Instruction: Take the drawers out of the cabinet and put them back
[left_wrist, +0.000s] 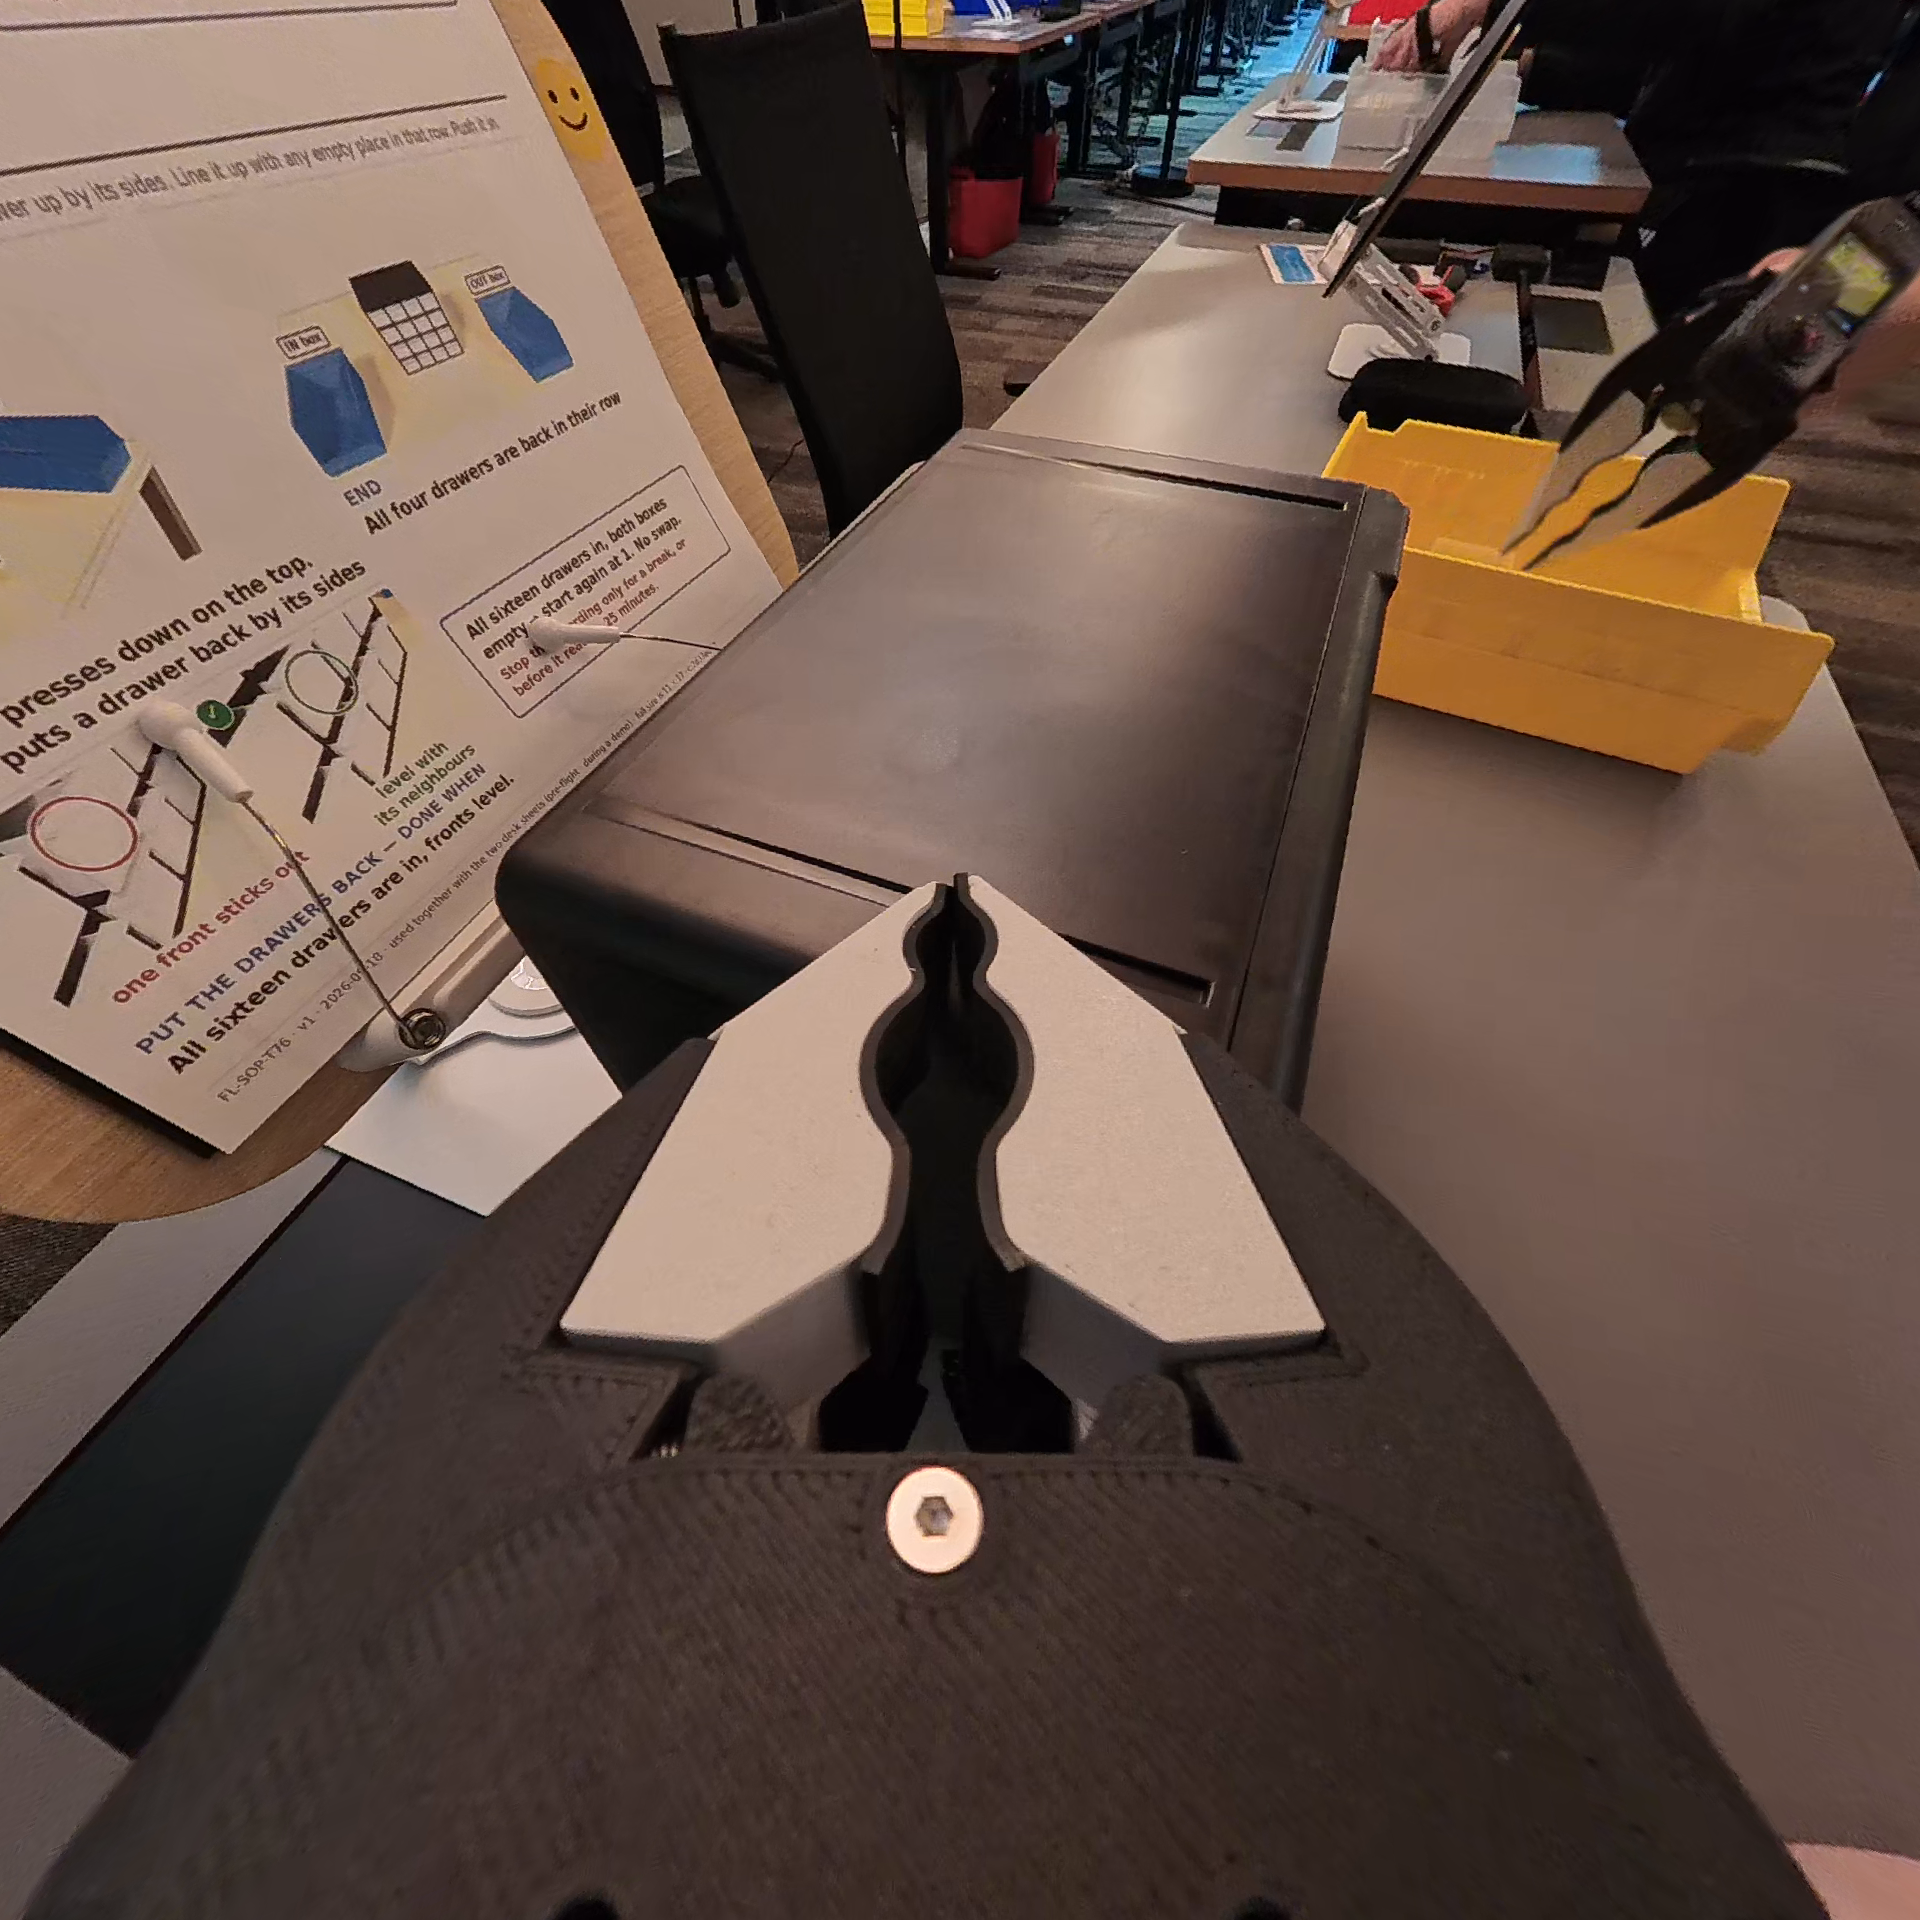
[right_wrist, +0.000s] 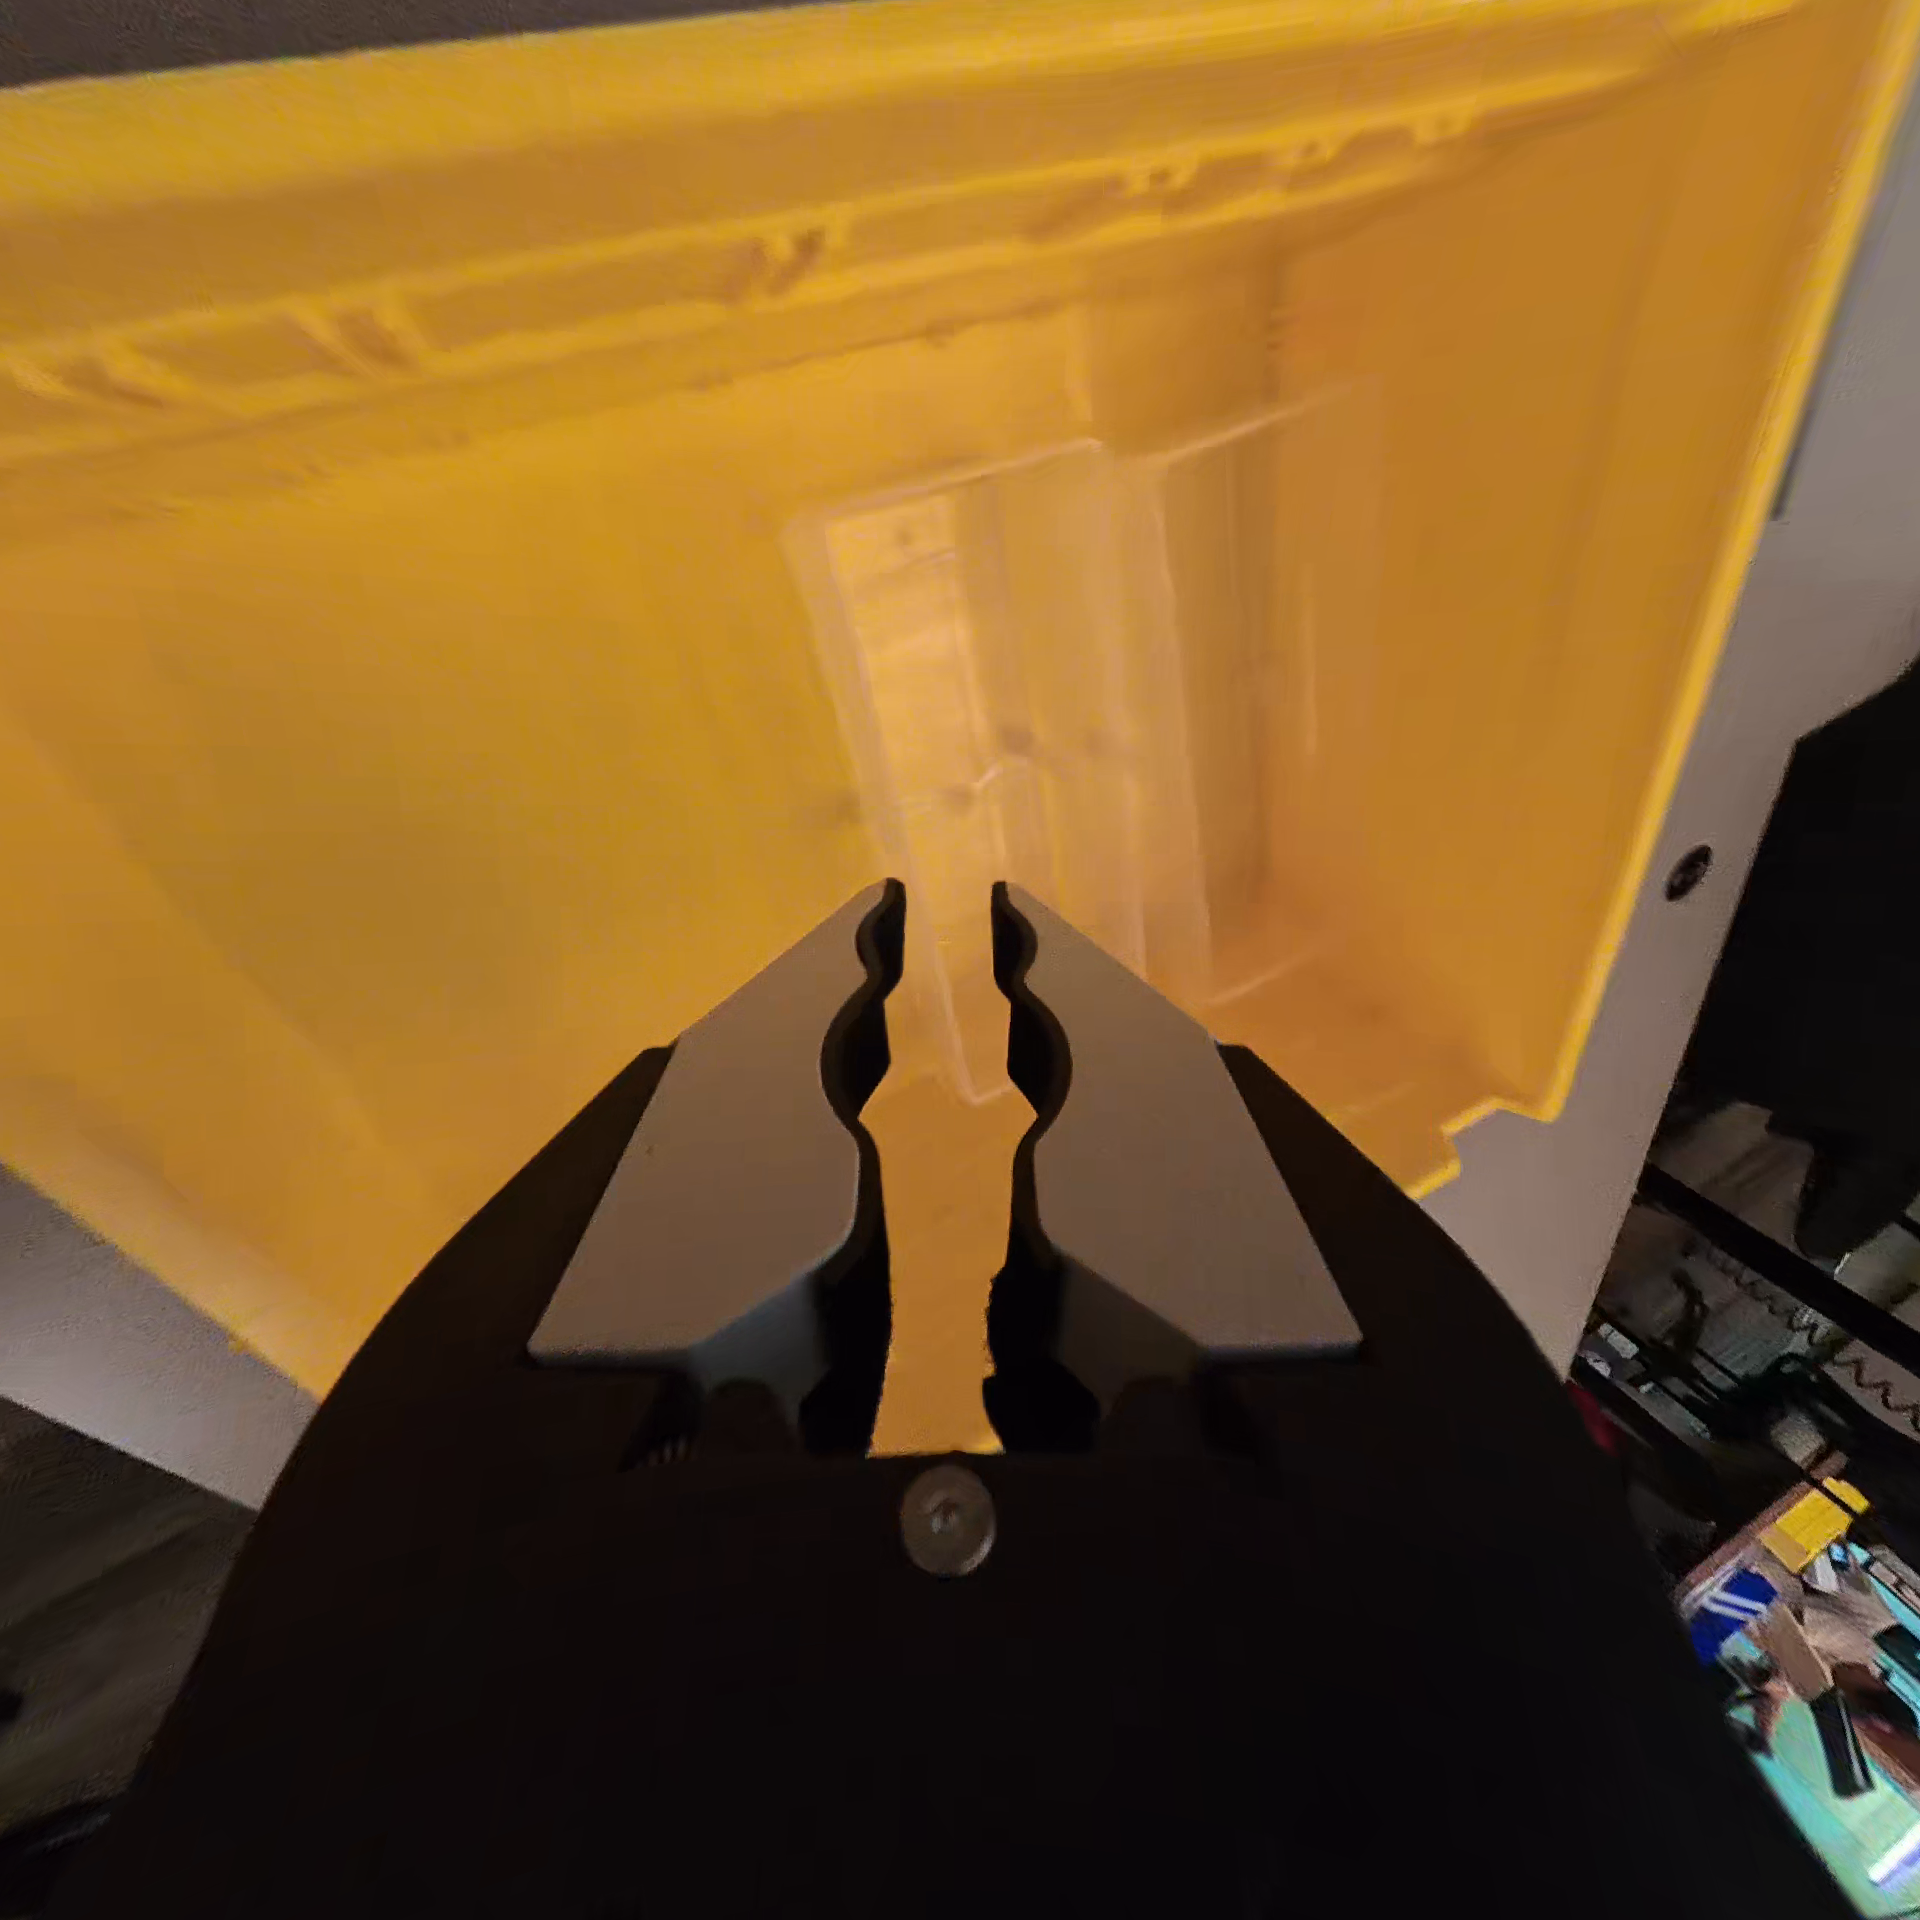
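The black cabinet lies on the grey table, seen from above; its drawer fronts are hidden. My left gripper is shut and empty, its tips over the near edge of the cabinet top. A yellow bin stands to the right of the cabinet. My right gripper reaches down into it. In the right wrist view the right gripper is open, with a clear plastic drawer lying on the bin floor just beyond its tips, not gripped.
An instruction sheet on a wooden board leans at the left of the cabinet. A black chair stands behind it. A tablet stand and a black case sit farther along the table. Other desks stand at the back. There is about 60 cm between the tips of the two grippers.
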